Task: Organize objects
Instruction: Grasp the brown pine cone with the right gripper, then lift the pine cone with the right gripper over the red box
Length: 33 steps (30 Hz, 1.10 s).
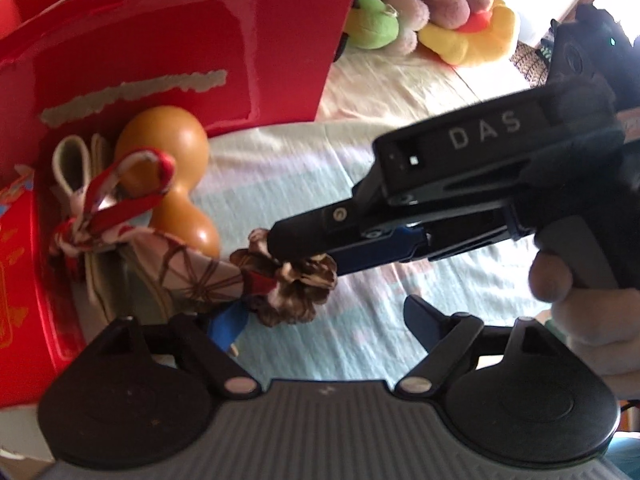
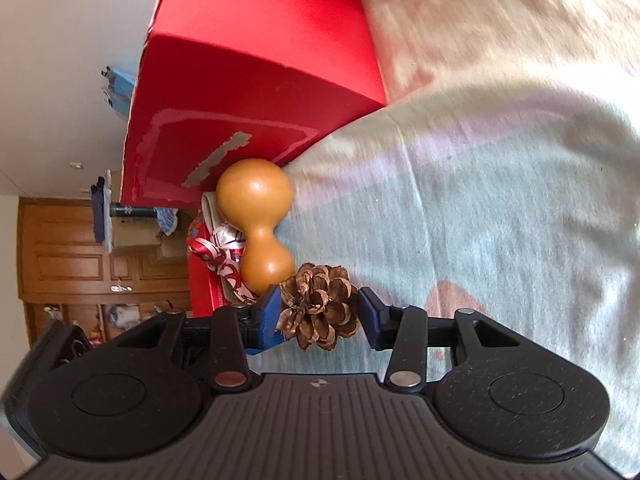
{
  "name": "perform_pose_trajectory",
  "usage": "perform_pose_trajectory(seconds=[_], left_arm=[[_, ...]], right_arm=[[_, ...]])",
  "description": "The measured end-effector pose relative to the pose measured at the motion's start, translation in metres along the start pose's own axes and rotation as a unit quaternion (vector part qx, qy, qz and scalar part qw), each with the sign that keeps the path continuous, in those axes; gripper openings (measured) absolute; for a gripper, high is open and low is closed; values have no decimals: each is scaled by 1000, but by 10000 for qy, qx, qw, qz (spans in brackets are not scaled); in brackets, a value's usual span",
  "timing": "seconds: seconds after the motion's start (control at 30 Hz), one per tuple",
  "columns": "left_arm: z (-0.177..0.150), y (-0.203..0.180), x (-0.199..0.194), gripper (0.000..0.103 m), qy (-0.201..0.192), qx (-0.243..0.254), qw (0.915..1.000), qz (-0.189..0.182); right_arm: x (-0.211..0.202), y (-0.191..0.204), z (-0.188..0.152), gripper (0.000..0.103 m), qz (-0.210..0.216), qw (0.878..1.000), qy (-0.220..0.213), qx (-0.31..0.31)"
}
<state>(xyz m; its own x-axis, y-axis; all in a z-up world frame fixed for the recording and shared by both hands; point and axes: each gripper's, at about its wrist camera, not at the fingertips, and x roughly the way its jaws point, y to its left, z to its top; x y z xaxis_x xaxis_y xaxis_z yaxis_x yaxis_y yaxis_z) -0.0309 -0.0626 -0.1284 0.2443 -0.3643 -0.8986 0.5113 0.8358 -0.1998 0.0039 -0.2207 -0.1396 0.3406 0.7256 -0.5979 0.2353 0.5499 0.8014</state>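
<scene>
The right gripper (image 2: 320, 312) is clenched on a brown pine cone (image 2: 318, 306), its blue pads pressing the scales from both sides just above the pale striped cloth (image 2: 500, 220). The left gripper (image 1: 324, 320) stands spread wide and grasps nothing; its left finger lies beside the cone, its right finger hangs over bare cloth. Just beyond the cone lies an orange gourd (image 2: 256, 216), its small bulb nearest the scales. Next to the gourd rests a patterned fabric pouch (image 1: 188, 268) tied with a red-and-white ribbon (image 1: 120, 196), at the foot of an open red box (image 1: 180, 48). Whether these sit inside the box or on its lid I cannot tell. Only the left view shows the plush toys (image 1: 432, 12) behind the box and the hand (image 1: 592, 312) holding the right tool; only the right view shows wooden cabinets (image 2: 80, 256).
</scene>
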Motion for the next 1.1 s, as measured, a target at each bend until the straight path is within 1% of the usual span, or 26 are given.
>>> perform_pose_trajectory(seconds=[0.03,0.13,0.2,0.33,0.47,0.53,0.6,0.73,0.87,1.0,1.1], left_arm=[[1,-3,1,85,-24,37,10000,69],[2,-11,5,85,-94,130,9998,113],[2,-18,6,83,-126,195,9997,40],[4,-29,8,74,-171,280,9994,-138],[10,-42,11,65,-130,440,9985,-311],[15,-48,8,63,-178,514,9978,-391],[20,-55,2,63,-314,598,9967,-442],[35,-67,-20,63,-698,686,9939,-512],[57,-68,-47,63,-1154,651,9897,-537],[78,-53,-76,63,-1588,571,9845,-484],[93,-36,-92,63,-1843,501,9808,-385]], right_arm=[[-2,0,0,41,12,10000,-10,12],[-10,1,0,41,-96,9999,-99,-59],[-18,-2,0,41,-169,9997,-152,-51],[-37,-11,-3,41,-320,9991,-276,23],[-57,-17,-9,41,-519,9975,-468,125],[-68,-15,-12,41,-587,9963,-614,151],[-79,-10,-14,41,-602,9950,-788,113],[-102,10,-14,41,-603,9912,-1176,-99],[-118,43,-7,40,-520,9863,-1476,-531],[-122,85,9,40,-494,9789,-1653,-1094],[-115,120,28,40,-533,9732,-1658,-1502]])
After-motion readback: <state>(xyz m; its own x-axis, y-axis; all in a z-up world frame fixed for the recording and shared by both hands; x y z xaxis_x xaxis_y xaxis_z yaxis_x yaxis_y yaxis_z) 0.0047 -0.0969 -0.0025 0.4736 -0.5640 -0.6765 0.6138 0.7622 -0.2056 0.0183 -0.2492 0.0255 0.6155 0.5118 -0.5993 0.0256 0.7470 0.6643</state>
